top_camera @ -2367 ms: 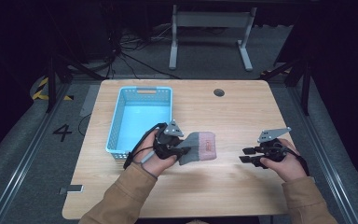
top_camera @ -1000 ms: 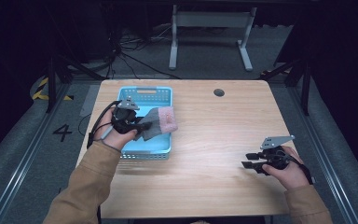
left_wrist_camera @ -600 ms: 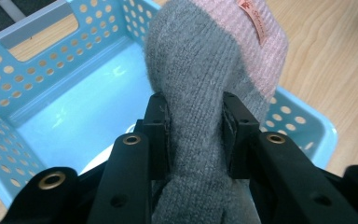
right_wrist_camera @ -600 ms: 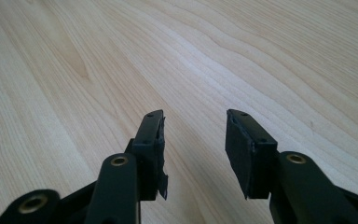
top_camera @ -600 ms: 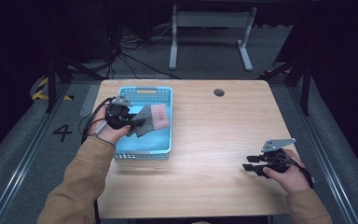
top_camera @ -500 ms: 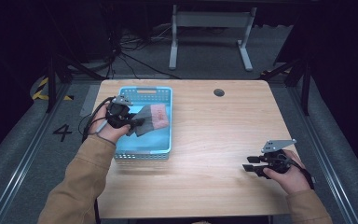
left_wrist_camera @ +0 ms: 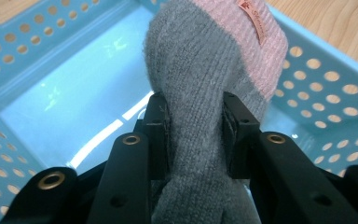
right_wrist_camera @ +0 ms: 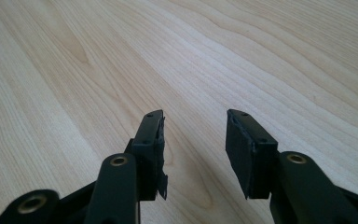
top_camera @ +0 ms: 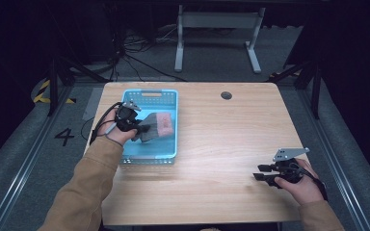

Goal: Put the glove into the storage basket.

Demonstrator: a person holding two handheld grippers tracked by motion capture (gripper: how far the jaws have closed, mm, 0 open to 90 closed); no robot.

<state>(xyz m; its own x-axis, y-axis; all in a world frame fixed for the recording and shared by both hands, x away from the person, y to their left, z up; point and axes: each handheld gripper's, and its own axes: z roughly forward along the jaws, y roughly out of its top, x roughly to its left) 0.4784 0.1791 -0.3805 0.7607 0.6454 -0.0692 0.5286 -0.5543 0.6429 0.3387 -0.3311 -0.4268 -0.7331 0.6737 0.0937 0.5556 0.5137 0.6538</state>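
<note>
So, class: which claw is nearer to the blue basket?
Left. The left claw holds a grey-and-pink sock over the blue basket; the right claw sits open, far across the table.

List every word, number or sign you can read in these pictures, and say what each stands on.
"4": painted in black on the grey floor left of the table.
Small tan label on the pink cuff of the grey knit garment, which the left gripper clamps over the blue basket: script lettering, too small and tilted to read.
Yellow and black hazard stripes on the floor: a marking, no words.
</note>
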